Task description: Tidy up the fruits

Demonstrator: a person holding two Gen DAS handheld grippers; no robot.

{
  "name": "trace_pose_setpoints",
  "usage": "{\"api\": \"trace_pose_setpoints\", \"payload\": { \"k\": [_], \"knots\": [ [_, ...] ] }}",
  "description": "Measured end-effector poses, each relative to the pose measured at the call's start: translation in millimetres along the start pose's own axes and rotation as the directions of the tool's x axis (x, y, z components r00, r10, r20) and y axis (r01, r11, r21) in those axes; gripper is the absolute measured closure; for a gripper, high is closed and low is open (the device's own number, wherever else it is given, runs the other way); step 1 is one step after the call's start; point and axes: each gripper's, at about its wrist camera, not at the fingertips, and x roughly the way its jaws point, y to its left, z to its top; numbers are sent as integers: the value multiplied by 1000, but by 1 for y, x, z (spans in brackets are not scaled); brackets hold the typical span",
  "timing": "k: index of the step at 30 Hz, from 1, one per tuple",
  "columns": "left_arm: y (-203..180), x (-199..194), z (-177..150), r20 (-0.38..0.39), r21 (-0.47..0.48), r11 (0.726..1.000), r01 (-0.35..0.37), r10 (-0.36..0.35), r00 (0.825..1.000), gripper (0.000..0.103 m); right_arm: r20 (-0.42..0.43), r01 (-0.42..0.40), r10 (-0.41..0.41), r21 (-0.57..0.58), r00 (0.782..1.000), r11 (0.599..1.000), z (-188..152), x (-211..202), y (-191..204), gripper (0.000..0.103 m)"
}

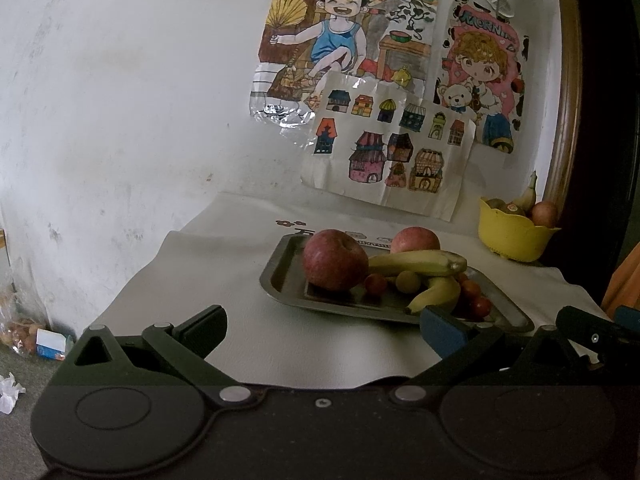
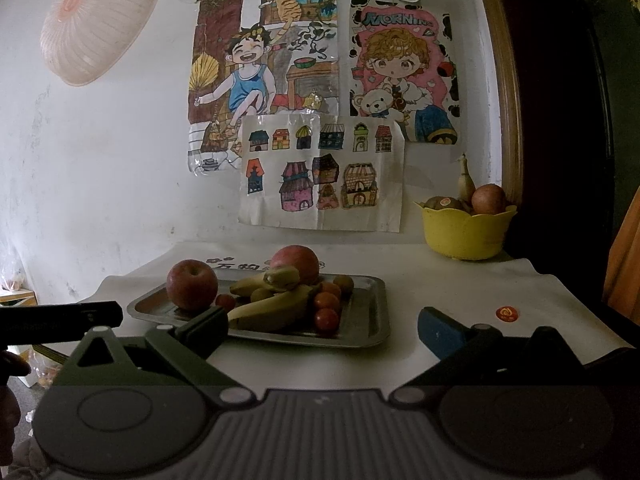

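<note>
A metal tray (image 1: 280, 292) (image 2: 368, 320) on the white-covered table holds two red apples (image 1: 334, 259) (image 2: 192, 285), two bananas (image 1: 416, 262) (image 2: 272, 308), several cherry tomatoes (image 1: 478, 304) (image 2: 327, 320) and a small green fruit (image 1: 408, 281). At the back right stands a yellow bowl (image 1: 512, 236) (image 2: 466, 232) with an apple (image 2: 487, 199), a kiwi (image 2: 440, 203) and a banana (image 2: 466, 182). My left gripper (image 1: 324, 330) is open and empty just in front of the tray. My right gripper (image 2: 322, 330) is open and empty at the tray's near edge.
Children's drawings (image 2: 320, 172) hang on the wall behind the table. A round orange sticker (image 2: 506, 313) lies on the cloth right of the tray. The other gripper's black body (image 2: 60, 320) juts in from the left. Bags and litter (image 1: 24, 336) sit on the floor at left.
</note>
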Motion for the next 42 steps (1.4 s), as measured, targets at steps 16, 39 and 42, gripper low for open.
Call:
{"api": "trace_pose_setpoints", "payload": {
  "k": [16,39,42],
  "knots": [
    [1,-1,0,-2,0,1000,-1,1,1000,1,-3,-4,4,-5,1000,1000,-1,0,-1,0],
    [3,-1,-1,-3,2,1000,-3,3,1000,1,-5,-16,16,-7,1000,1000,-2,0,1,0],
    [3,0,-1,-5,1,1000,-2,2,1000,1,-5,-16,16,-6,1000,1000,-2,0,1,0]
  ]
}}
